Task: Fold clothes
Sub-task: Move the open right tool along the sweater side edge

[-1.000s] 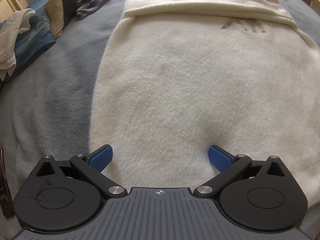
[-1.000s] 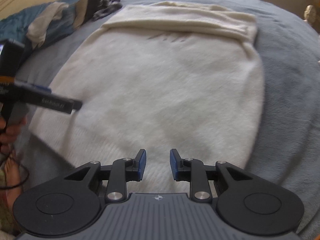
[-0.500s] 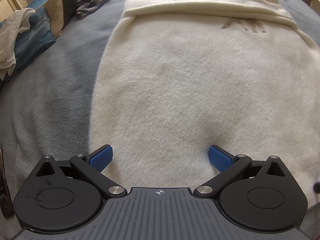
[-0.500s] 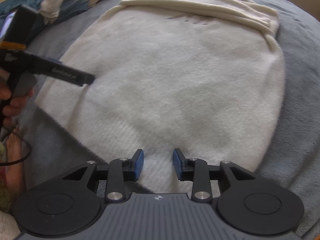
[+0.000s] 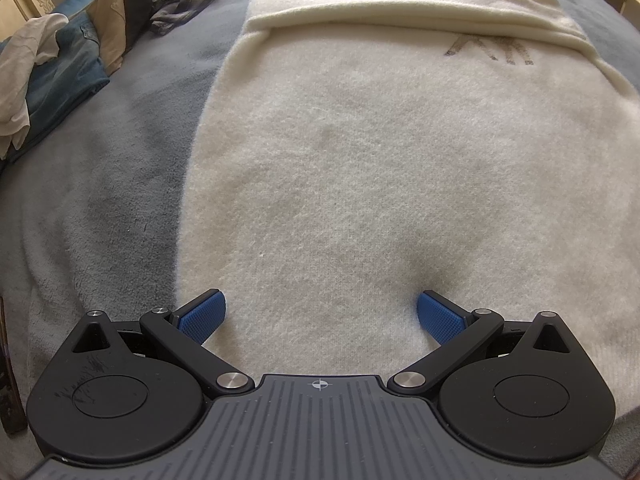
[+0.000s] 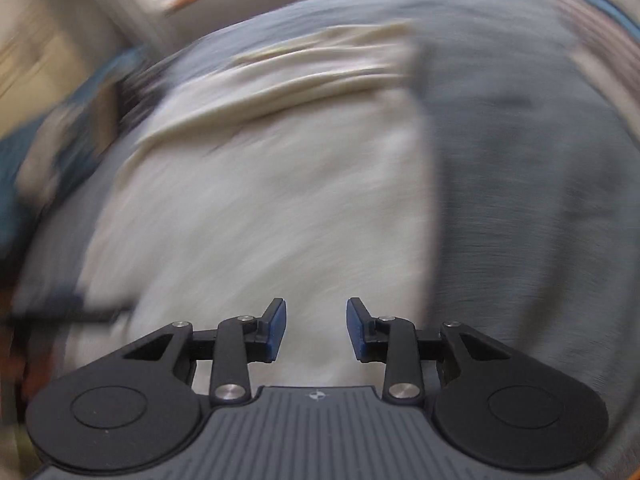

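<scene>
— Where do we have the sweater right now?

— The cream sweater (image 5: 360, 168) lies flat on the grey-blue blanket (image 5: 100, 184), filling the centre of our left wrist view, with its folded part up at twelve o'clock and a dark mark on it at about one o'clock.

— And our left gripper (image 5: 318, 314)?

— Its jaws are spread wide and released, with nothing between the blue pads; only sweater fabric shows beyond them.

— The right gripper (image 6: 316, 330)?

— That view is smeared. We see its jaws partly apart and gripping nothing; they have just been opening. The sweater's side edge runs from twelve to six o'clock just right of its pads.

— Anything else?

— A pile of clothes (image 5: 60, 64) sits at ten o'clock in the left view, well apart from the sweater.
</scene>
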